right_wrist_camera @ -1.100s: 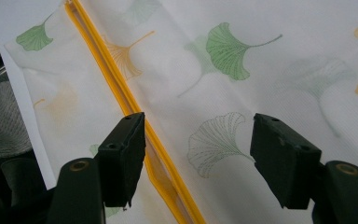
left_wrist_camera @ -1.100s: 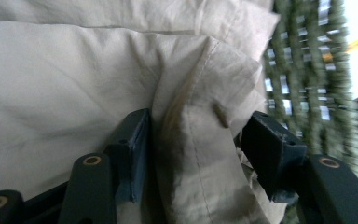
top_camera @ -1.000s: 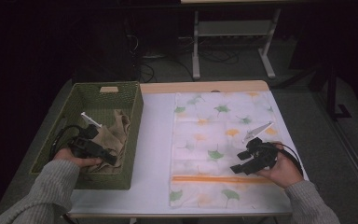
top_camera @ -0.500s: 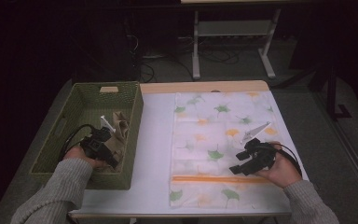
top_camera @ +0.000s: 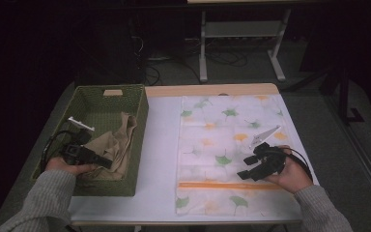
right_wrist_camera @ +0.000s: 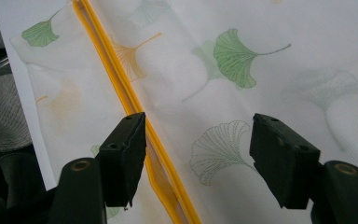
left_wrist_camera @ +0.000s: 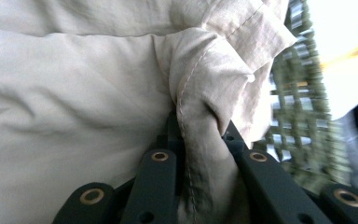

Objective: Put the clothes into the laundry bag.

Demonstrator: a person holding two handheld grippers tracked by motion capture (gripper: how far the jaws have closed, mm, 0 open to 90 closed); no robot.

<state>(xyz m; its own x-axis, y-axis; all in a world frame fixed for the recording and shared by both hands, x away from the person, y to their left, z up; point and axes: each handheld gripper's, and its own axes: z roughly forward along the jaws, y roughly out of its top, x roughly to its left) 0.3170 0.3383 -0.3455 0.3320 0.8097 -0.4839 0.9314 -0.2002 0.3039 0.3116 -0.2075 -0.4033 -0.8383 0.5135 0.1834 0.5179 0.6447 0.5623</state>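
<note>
A beige cloth [top_camera: 120, 139] lies bunched in a green woven basket [top_camera: 141, 121] at the table's left. My left gripper [top_camera: 107, 164] is low in the basket; its jaws have just been closing and now pinch a seamed fold of the cloth [left_wrist_camera: 200, 93] between the pads. On the right lies a flat white bag [top_camera: 222, 140] printed with ginkgo leaves, with an orange zip strip [top_camera: 222, 185] near its front end. My right gripper [top_camera: 244, 170] hovers just over that bag, open, its jaws either side of the zip strip [right_wrist_camera: 135, 102] with nothing held.
The basket's woven wall [left_wrist_camera: 298, 121] stands close beyond the held fold. A bare white strip of table [top_camera: 162, 145] separates basket and bag. Behind the table, a white stand [top_camera: 241, 34] and cables sit on the dark floor.
The left gripper has shut on the beige cloth and drawn back toward the near left, pulling a fold up against the basket's right wall. The right hand has stayed put.
</note>
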